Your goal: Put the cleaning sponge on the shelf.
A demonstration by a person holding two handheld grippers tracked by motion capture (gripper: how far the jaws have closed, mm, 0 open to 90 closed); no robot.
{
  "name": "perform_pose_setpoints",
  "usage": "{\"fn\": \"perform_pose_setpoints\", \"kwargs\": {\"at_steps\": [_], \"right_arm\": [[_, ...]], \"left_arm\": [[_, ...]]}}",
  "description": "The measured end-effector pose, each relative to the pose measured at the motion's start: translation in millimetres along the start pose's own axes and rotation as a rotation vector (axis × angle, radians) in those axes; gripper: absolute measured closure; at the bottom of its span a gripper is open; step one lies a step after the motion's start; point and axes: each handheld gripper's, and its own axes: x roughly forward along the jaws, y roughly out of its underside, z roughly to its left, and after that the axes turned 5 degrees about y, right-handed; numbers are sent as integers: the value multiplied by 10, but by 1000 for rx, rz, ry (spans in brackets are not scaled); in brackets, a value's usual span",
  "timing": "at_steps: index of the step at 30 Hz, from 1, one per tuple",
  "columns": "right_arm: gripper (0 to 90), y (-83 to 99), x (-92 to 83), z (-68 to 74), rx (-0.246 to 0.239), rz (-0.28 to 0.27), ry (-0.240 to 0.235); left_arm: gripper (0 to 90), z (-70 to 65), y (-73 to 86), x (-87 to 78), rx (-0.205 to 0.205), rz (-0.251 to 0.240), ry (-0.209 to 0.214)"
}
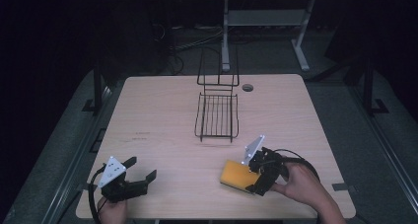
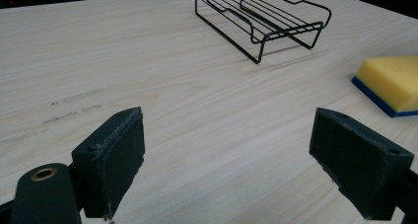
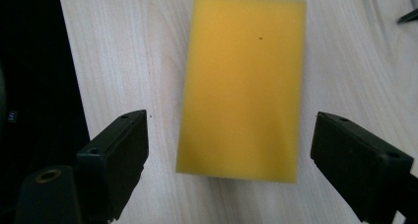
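While my right gripper (image 3: 229, 165) hovers over the yellow sponge (image 3: 244, 81), jaws spread wide either side, my left gripper (image 2: 226, 160) sits released over bare surface (image 2: 148, 61), wire rack (image 2: 261, 17) beyond.

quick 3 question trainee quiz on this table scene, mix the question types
1. True or false: the right tool is shut on the sponge.
2. What colour is the sponge's bottom layer? A red, B blue, C green.
3. Fill in: the black wire rack stands on the ____.

Key: 1 false, its jaws stand open on either side of the sponge. 2 B. 3 table.
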Motion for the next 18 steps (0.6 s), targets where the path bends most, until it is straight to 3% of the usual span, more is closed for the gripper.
{"fn": "perform_pose_setpoints", "kwargs": {"at_steps": [18], "right_arm": [[143, -99, 79, -17, -11, 11, -20]], "left_arm": [[130, -2, 0, -1, 1, 1, 0]]}}
